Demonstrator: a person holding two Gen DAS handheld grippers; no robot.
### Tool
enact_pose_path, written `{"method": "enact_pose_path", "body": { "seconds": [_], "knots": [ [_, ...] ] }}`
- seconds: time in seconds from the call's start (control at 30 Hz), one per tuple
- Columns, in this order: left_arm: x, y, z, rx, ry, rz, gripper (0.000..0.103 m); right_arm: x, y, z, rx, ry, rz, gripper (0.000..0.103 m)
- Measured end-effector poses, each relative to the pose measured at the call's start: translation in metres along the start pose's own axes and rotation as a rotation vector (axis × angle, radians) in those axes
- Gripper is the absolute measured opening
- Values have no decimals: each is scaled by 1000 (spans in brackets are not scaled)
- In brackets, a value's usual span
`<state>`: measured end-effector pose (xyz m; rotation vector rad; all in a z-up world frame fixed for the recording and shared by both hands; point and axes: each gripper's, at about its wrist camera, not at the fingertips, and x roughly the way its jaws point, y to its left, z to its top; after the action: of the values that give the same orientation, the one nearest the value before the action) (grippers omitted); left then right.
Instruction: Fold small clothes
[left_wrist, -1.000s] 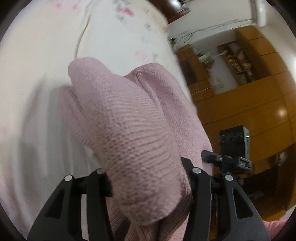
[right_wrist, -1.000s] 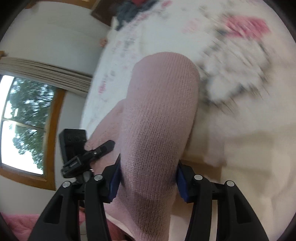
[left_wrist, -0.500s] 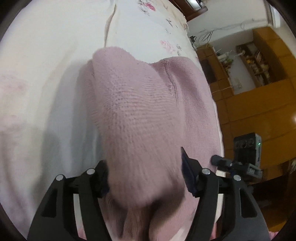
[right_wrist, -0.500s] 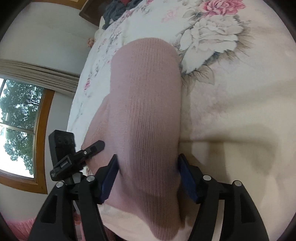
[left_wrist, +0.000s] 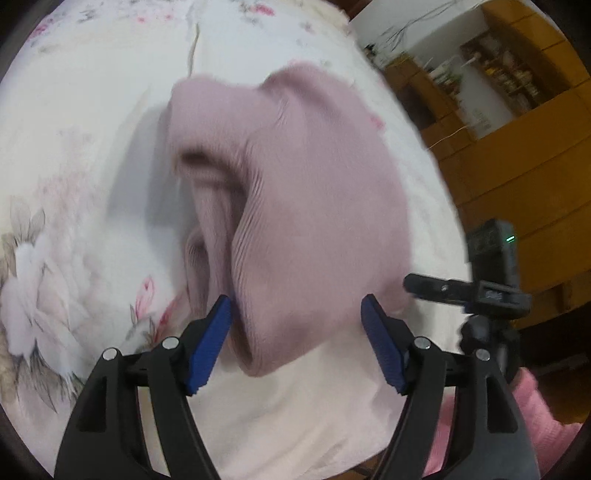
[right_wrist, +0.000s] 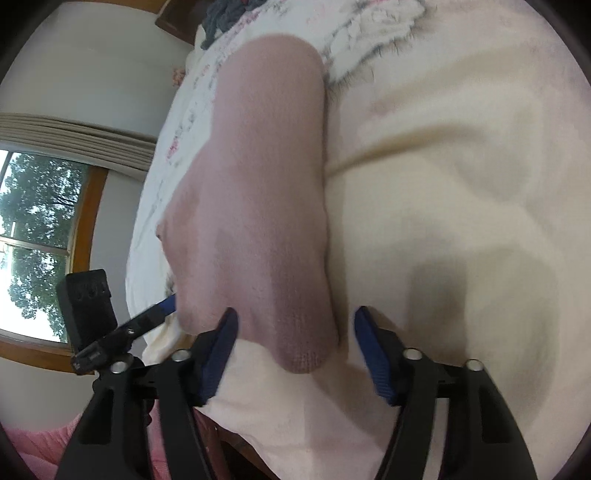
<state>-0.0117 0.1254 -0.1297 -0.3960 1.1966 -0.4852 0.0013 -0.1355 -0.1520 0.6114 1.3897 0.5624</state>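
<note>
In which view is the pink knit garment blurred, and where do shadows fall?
Left wrist view: the pink knit garment is smeared by motion blur, and its shadow lies on the bedspread to its left. Right wrist view: knit sharper; a dark shadow sits on the cream cover.

Left tongs (left_wrist: 295, 325) and right tongs (right_wrist: 293, 338) both gape wide.

One pink knit garment (left_wrist: 306, 192), folded over. One floral bedsheet (left_wrist: 74, 155). Two grippers: left gripper (left_wrist: 295, 343), right gripper (right_wrist: 295, 354), each with two blue pads. One window (right_wrist: 33, 236). One dark clothing heap (right_wrist: 229, 14) far off.
</note>
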Motion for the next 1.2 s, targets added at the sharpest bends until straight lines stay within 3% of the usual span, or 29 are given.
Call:
{"method": "enact_pose_path", "body": {
  "seconds": [0.03, 0.13, 0.3, 0.6, 0.77, 0.83, 0.87, 0.93, 1.13, 1.2],
  "knots": [
    [6, 1, -1, 5, 8, 32, 66, 3, -4, -3, 6, 23, 9, 42],
    [13, 9, 2, -1, 37, 86, 63, 3, 1, -4, -2, 30, -3, 26],
    [23, 18, 8, -17, 77, 131, 63, -5, 11, -10, -60, 22, -60, 24],
    [30, 22, 16, -13, 89, 137, 64, 12, 1, -14, -16, 37, -84, 25],
    [12, 8, 15, -13, 66, 158, 61, 3, 27, -21, -55, -7, -160, 41],
    [0, 0, 14, -3, 45, 172, 63, -6, 38, -26, -76, -42, -218, 72],
    [-7, -3, 11, 2, 35, 178, 64, -12, 43, -29, -82, -63, -259, 78],
    [-20, -13, 8, 12, 13, 197, 73, -21, 54, -36, -108, -93, -330, 80],
    [-49, -34, -3, 41, -30, 266, 80, -38, 81, -61, -159, -127, -504, 87],
    [-57, -37, -7, 37, -43, 264, 80, -48, 83, -67, -172, -137, -517, 87]
  ]
}}
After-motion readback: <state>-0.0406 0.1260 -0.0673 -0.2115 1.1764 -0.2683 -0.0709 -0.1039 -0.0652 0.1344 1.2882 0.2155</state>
